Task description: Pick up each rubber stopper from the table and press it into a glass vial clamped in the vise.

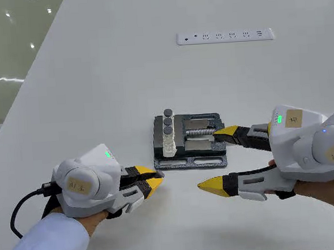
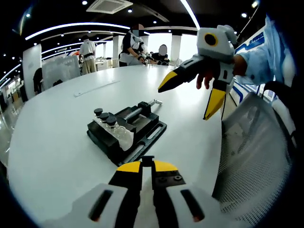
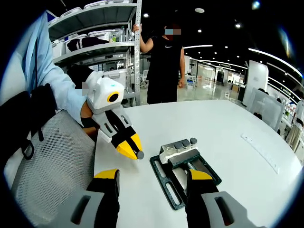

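Rubber stopper [image 3: 140, 155], small and dark, sits pinched at the very tip of the left gripper [image 3: 134, 151], whose yellow-tipped jaws are drawn together on it; in the left gripper view those jaws meet with almost no gap, and the stopper itself cannot be made out there. In the head view the left gripper [image 1: 154, 181] lies low over the white table [image 1: 97, 89], its tips close to the near left corner of the vise [image 1: 197, 143]. The vise stands in the middle of the table and clamps a row of glass vials [image 1: 168, 137] along its left jaw. Three vials at the far end of the row carry dark stoppers, while the end nearer the person shows clear glass with no dark cap. The right gripper [image 1: 211, 159] is on the other side of the vise with its jaws spread wide and nothing between them; one yellow tip reaches near the vise screw, the other points at the table in front of the vise. A white power strip [image 1: 225, 36] lies well beyond the vise. In the right gripper view a person [image 3: 166, 57] stands past the far edge of the table.
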Available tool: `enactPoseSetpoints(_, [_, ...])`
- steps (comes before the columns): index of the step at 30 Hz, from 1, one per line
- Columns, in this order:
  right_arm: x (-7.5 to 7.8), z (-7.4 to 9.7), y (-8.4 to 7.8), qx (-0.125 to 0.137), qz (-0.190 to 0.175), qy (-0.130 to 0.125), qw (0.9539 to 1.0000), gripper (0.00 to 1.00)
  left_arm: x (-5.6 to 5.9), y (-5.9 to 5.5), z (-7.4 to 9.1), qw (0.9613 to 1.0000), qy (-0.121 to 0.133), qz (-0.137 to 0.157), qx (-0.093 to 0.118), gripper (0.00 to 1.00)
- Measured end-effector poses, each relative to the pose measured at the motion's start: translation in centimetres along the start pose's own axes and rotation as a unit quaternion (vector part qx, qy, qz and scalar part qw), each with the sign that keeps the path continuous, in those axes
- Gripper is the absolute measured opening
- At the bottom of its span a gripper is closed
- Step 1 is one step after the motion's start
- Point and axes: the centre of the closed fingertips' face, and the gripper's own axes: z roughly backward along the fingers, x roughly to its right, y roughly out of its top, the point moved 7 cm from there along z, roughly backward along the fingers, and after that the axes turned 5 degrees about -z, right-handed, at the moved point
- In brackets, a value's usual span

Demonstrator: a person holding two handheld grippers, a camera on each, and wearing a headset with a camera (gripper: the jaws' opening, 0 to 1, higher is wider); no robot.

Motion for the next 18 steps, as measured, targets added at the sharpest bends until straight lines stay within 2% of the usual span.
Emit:
enactPoseSetpoints(4, [0.1,0.2,0.5,-0.013,0.013,0.013,0.9997,0.51,0.2,0.8,0.0,0.9996,-0.016,-0.007,0.025,0.01])
enactPoseSetpoints(6, [0.1,0.3,0.8,-0.020,0.021,0.019,0.9994,0.49,0.3,0.9,0.0,0.9994,-0.019,-0.011,0.027,0.01])
enactPoseSetpoints(9, [0.2,0.5,1.2,-0.034,0.035,0.033,0.9983,0.44,0.6,1.5,-0.1,0.9978,-0.036,-0.024,0.050,0.01])
enactPoseSetpoints(11, [0.2,0.6,1.4,-0.043,0.038,0.038,0.9976,0.41,0.8,1.7,-0.1,0.9970,-0.043,-0.030,0.057,0.01])
enactPoseSetpoints(12, [0.3,0.6,1.6,-0.048,0.043,0.041,0.9971,0.40,1.1,2.2,-0.1,0.9944,-0.060,-0.038,0.079,0.01])
enactPoseSetpoints(14, [0.3,0.7,1.9,-0.056,0.052,0.050,0.9958,0.38,1.1,2.2,-0.2,0.9940,-0.064,-0.037,0.081,0.01])
enactPoseSetpoints(16, [0.2,0.8,2.3,-0.061,0.061,0.056,0.9947,0.35,1.5,2.9,-0.1,0.9896,-0.084,-0.038,0.110,0.01])
enactPoseSetpoints(18, [0.1,0.9,2.6,-0.069,0.070,0.069,0.9928,0.32,1.7,3.3,-0.1,0.9877,-0.095,-0.035,0.119,0.01])
